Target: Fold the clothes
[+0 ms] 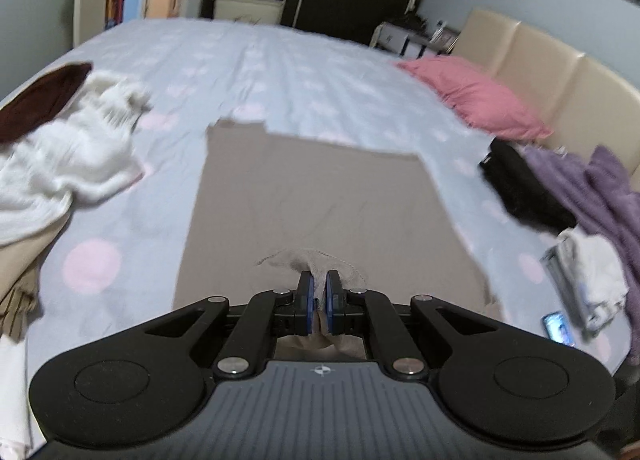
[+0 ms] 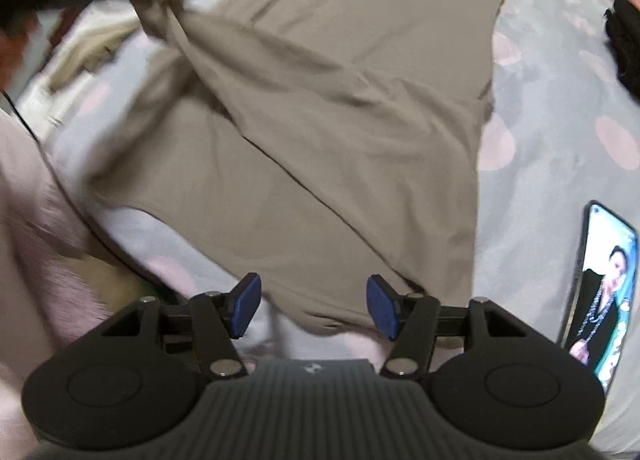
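Garment: a taupe garment (image 1: pixel 312 196) is spread on the bed (image 1: pixel 280 56), near its front edge and about midway between the two sides.
Left tool: the left tool (image 1: pixel 319 292) is clamped on a bunched fold of the garment's cloth, which is pinched between the blue pads (image 1: pixel 305 294) and lifted off the bed.
Right tool: the right tool (image 2: pixel 313 306) is held with its jaws apart over the garment's near edge; nothing is pressed between its pads, though cloth lies under the gap.
Fold in hand: one side of the garment is judged to be carried across the rest, a raised diagonal ridge being seen in the right wrist view.
Long axis: the garment's long axis is judged to run from the front edge of the bed toward the far edge; its square hem is pointed at the far edge.
Blur: the far-left end of the lifted cloth is smeared, so what is gripped there may be a sleeve.
Risk, slip: the thin pinch could be lost if the cloth is pulled taut, and the fold would drop askew.
Risk, drag: with the near edge not pinned, the whole garment could be dragged across the bed.
Risk, snag: the white clothes (image 1: pixel 76 148) near the left side could be caught by the swung cloth.
Risk, phone: the phone (image 2: pixel 600 292) just beside the right tool could be knocked.
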